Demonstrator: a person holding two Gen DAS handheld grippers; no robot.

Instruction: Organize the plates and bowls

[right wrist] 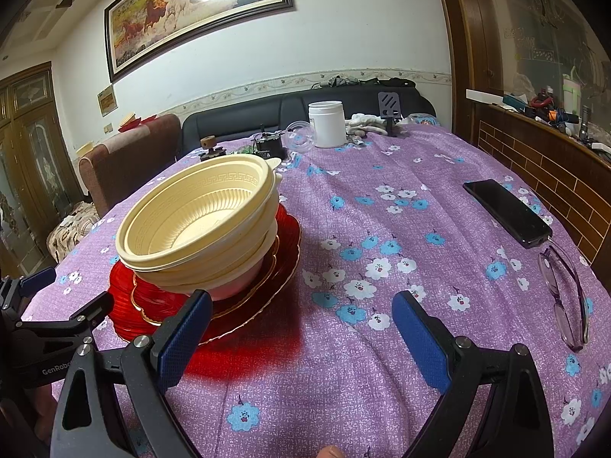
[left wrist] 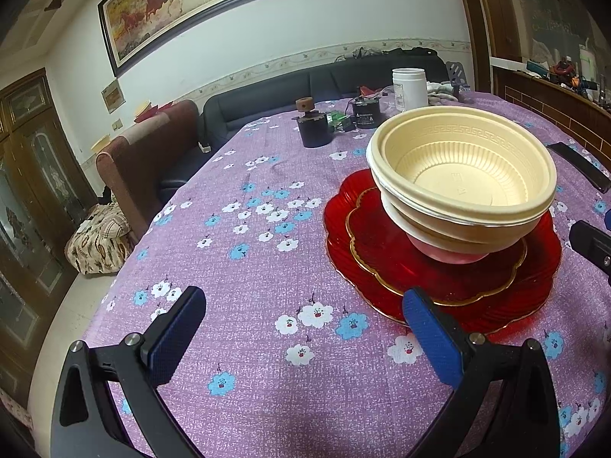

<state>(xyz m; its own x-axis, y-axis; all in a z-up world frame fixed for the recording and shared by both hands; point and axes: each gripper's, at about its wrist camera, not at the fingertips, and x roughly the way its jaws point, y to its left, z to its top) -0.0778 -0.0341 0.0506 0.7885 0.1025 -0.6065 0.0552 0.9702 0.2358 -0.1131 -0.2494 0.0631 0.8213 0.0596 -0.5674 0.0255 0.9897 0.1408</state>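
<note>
A stack of cream plastic bowls (left wrist: 464,175) (right wrist: 202,217), tilted, rests on a pink bowl (left wrist: 446,253) atop stacked red glass plates (left wrist: 385,244) (right wrist: 282,244) with gold rims. My left gripper (left wrist: 303,307) is open above the purple cloth, its right pad at the plates' near edge, nothing held. My right gripper (right wrist: 301,311) is open too, its left pad in front of the plates' rim, and it holds nothing. The left gripper (right wrist: 57,297) shows at the left edge of the right wrist view.
The table (right wrist: 382,229) wears a purple flowered cloth. A black phone (right wrist: 508,212) and glasses (right wrist: 565,297) lie at the right. At the back stand a white jar (right wrist: 326,124), dark small containers (left wrist: 315,126) and a phone stand (right wrist: 389,112). A sofa and chair stand beyond.
</note>
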